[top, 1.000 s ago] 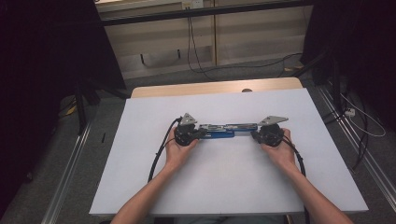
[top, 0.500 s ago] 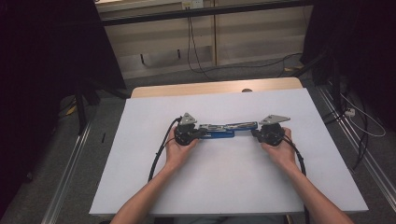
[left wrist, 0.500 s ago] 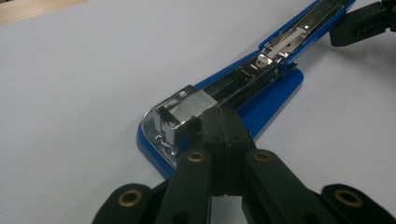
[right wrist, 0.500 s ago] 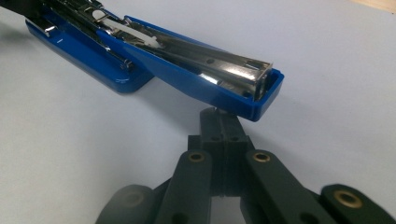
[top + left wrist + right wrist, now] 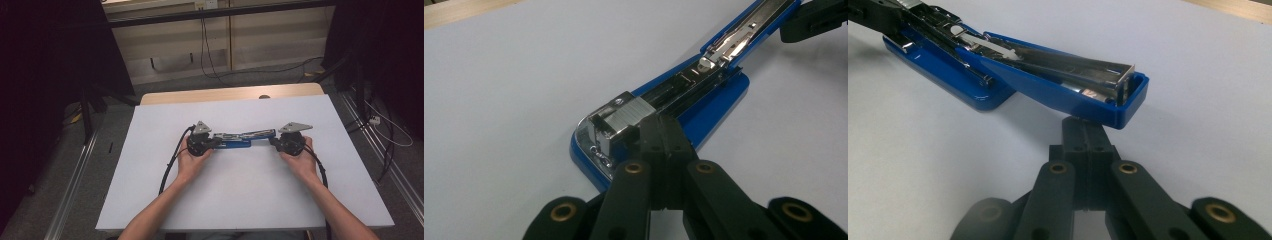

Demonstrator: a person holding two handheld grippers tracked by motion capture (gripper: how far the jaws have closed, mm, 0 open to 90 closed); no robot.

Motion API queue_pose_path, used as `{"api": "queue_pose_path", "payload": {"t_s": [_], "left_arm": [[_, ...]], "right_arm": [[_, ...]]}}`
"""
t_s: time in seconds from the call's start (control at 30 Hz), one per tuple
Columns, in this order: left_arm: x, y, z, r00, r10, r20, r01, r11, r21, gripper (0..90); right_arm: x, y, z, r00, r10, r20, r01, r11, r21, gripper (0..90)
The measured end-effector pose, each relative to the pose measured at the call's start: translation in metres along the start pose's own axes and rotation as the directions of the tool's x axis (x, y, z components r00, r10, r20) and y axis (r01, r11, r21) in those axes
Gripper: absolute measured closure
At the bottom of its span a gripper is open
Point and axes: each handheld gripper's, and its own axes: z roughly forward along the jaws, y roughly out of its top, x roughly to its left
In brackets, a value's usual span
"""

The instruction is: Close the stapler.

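A blue stapler (image 5: 240,139) lies swung open on the white tabletop (image 5: 240,195), its base toward the left and its cover stretched out to the right. My left gripper (image 5: 216,142) is shut with nothing between the jaws. In the left gripper view its tip (image 5: 660,132) rests against the metal head of the staple magazine (image 5: 624,117) over the blue base (image 5: 714,102). My right gripper (image 5: 272,140) is shut too, jaws together. Its tip (image 5: 1087,131) sits just under the raised end of the blue cover (image 5: 1058,92).
A strip of wooden table edge (image 5: 225,95) runs along the back of the white surface. Cables (image 5: 210,55) trail on the floor beyond it. Metal rails (image 5: 75,175) flank the table and dark curtains hang on both sides.
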Motion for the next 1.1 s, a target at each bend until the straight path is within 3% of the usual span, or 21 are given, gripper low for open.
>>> {"api": "queue_pose_path", "payload": {"t_s": [0.3, 0.6, 0.67, 1.1], "left_arm": [[-0.0001, -0.0007, 0.0006, 0.9999, -0.012, 0.007, 0.012, 0.9999, -0.006, 90.0], [-0.0019, -0.0006, 0.0006, 1.0, 0.0, 0.005, 0.0, 1.0, -0.005, 90.0], [-0.0029, 0.0002, 0.0006, 0.9997, 0.021, -0.01, -0.021, 0.9998, -0.001, 90.0], [-0.0019, -0.0009, -0.0018, 0.9999, -0.007, 0.011, 0.007, 1.0, 0.001, 90.0]], "right_arm": [[0.0007, 0.0009, 0.0002, 1.0, 0.004, -0.005, -0.004, 1.0, -0.022, 90.0], [0.0031, 0.0024, 0.0015, 0.9999, 0.007, -0.013, -0.007, 0.999, -0.042, 90.0], [0.003, 0.0027, 0.0007, 0.9999, 0.01, -0.012, -0.011, 0.999, -0.048, 90.0], [0.0024, 0.0036, -0.0044, 0.9987, 0.032, -0.039, -0.036, 0.993, -0.11, 90.0]]}}
